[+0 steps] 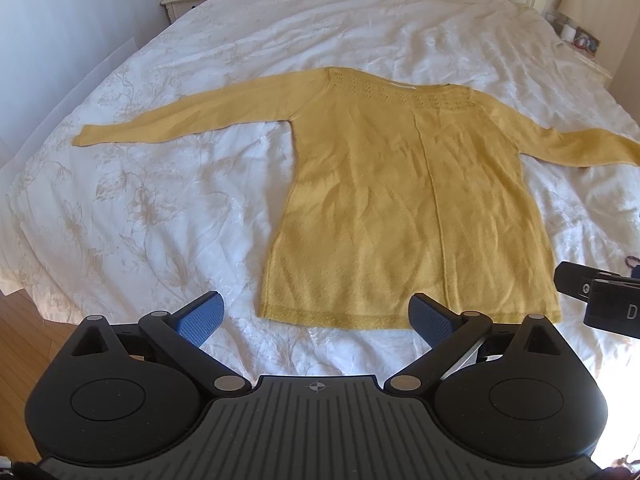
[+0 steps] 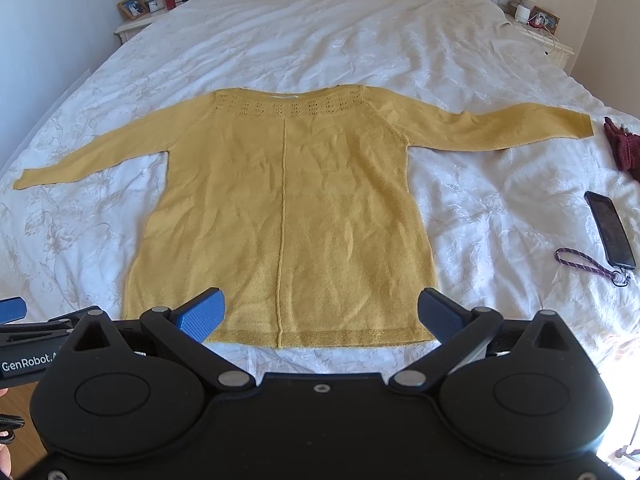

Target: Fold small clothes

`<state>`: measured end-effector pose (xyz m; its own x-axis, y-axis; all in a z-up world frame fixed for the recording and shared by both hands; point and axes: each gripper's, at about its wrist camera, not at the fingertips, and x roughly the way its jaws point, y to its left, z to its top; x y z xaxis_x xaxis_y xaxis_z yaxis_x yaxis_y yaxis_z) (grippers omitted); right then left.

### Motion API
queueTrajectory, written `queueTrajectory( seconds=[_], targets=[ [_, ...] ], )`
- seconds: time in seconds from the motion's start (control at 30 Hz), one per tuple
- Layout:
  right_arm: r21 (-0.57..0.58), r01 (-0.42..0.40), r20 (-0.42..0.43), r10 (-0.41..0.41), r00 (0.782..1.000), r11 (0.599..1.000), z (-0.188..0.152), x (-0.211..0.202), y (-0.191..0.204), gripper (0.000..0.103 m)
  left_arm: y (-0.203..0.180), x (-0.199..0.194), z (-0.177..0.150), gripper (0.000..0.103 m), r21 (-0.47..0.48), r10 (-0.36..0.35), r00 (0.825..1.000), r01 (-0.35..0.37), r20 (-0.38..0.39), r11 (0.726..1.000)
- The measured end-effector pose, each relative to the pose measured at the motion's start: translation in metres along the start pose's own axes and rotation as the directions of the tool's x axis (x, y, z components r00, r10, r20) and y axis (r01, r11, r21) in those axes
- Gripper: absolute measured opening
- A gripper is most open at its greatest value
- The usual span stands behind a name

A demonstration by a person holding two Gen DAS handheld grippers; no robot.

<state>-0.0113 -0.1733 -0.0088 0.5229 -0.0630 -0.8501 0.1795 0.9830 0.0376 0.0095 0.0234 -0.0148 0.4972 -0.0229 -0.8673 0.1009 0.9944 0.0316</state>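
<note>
A yellow knit sweater lies flat on the white bed, neck away from me, both sleeves spread out sideways. It also shows in the right wrist view. My left gripper is open and empty, hovering just short of the hem's left part. My right gripper is open and empty, hovering over the hem's middle. The right gripper's body shows at the right edge of the left wrist view. The left gripper's body shows at the left edge of the right wrist view.
White floral bedspread covers the bed. A black phone with a wrist strap and a dark red knit item lie to the sweater's right. Nightstands with lamps and photo frames flank the headboard. Wooden floor at left.
</note>
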Motion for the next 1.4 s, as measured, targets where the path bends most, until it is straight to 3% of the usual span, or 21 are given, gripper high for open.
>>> queueTrajectory(
  seconds=[0.7, 0.87, 1.03, 1.3, 1.37, 1.4],
  targets=[
    [0.013, -0.013, -0.042, 0.014, 0.999, 1.0, 0.009, 0.017, -0.004, 0.102, -0.014, 0.015, 0.013, 0.1, 0.013, 0.007, 1.0, -0.007, -0.021, 1.0],
    [0.015, -0.016, -0.06, 0.017, 0.998, 1.0, 0.017, 0.035, -0.012, 0.102, -0.023, 0.031, 0.029, 0.1, 0.017, 0.024, 0.998, -0.023, -0.062, 1.0],
    [0.009, -0.013, -0.068, 0.013, 0.998, 1.0, 0.034, 0.059, -0.028, 0.102, -0.037, 0.049, 0.051, 0.1, -0.004, 0.044, 0.997, -0.045, -0.058, 0.999],
    [-0.003, -0.009, -0.074, 0.009, 0.997, 1.0, 0.074, 0.109, -0.066, 0.102, -0.068, 0.087, 0.091, 0.1, -0.022, 0.017, 1.0, -0.018, -0.022, 1.0],
    [0.005, -0.021, -0.087, 0.022, 0.996, 1.0, 0.084, 0.122, -0.078, 0.101, -0.073, 0.097, 0.1, 0.088, -0.042, 0.001, 0.999, -0.003, -0.047, 0.999],
    [0.013, -0.03, -0.086, 0.031, 0.996, 0.999, 0.089, 0.127, -0.085, 0.099, -0.075, 0.102, 0.105, 0.088, -0.055, -0.008, 0.998, 0.005, -0.062, 0.998]
  ],
)
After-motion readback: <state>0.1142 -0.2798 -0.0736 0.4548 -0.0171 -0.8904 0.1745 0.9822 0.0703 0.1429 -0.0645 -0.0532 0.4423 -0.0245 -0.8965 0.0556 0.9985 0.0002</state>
